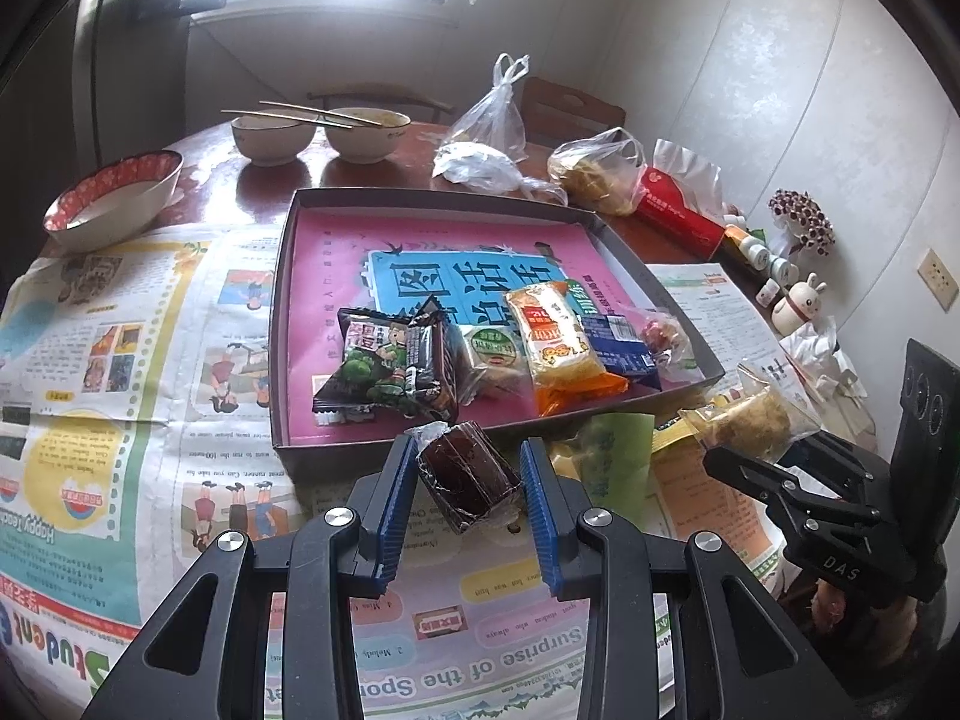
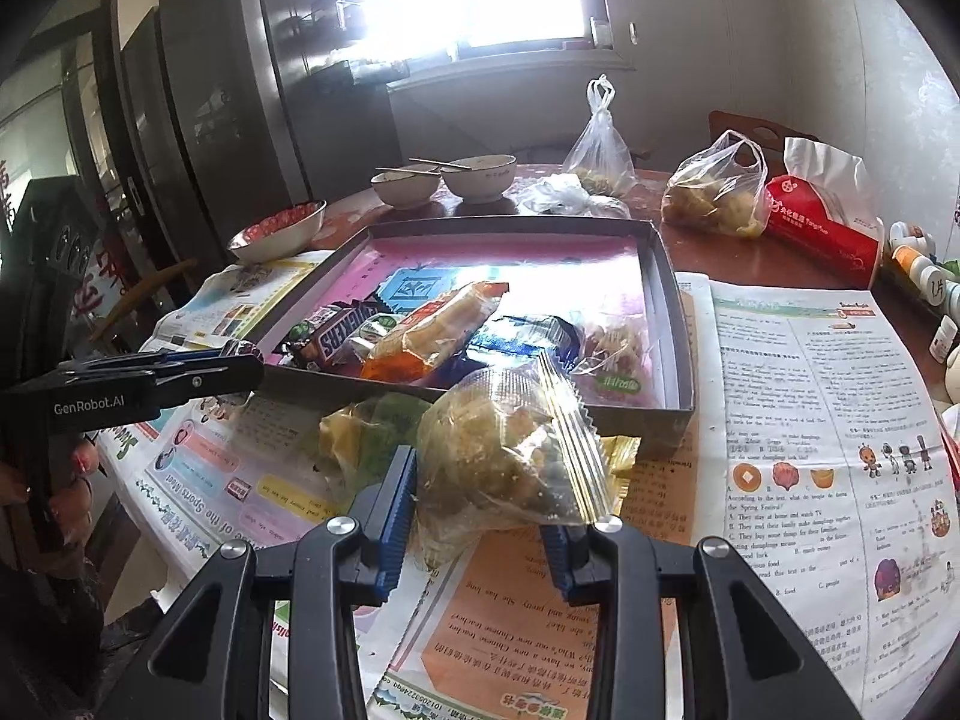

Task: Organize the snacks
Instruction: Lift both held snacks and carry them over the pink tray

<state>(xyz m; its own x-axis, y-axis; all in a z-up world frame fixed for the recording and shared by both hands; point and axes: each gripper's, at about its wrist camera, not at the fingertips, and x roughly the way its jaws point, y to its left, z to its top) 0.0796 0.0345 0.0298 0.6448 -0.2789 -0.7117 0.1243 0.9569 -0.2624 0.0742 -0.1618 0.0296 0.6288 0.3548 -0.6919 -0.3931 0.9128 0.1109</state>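
**Both hands loaded, box just ahead**

Fingers on my left gripper [image 1: 469,480] pinch a dark wrapped cake [image 1: 468,477] across its middle: soft, light, crinkly film, so gentle pressure. My right gripper [image 2: 480,504] is clamped on a clear-bagged crumbly pastry [image 2: 510,456], fragile I judge, bulging above the pads. Each hangs over newspaper [image 1: 150,324], just short of the snack box [image 1: 288,276].

Newspaper sheets [image 1: 150,360] cover the near side of the bench [image 1: 264,186]. At its far side stand 2 white bowls [image 1: 273,135] with chopsticks [image 1: 288,116] across them, a red-patterned bowl [image 1: 114,198] and tied plastic bags [image 1: 498,114]. A red tissue pack [image 2: 825,231] lies beside them.
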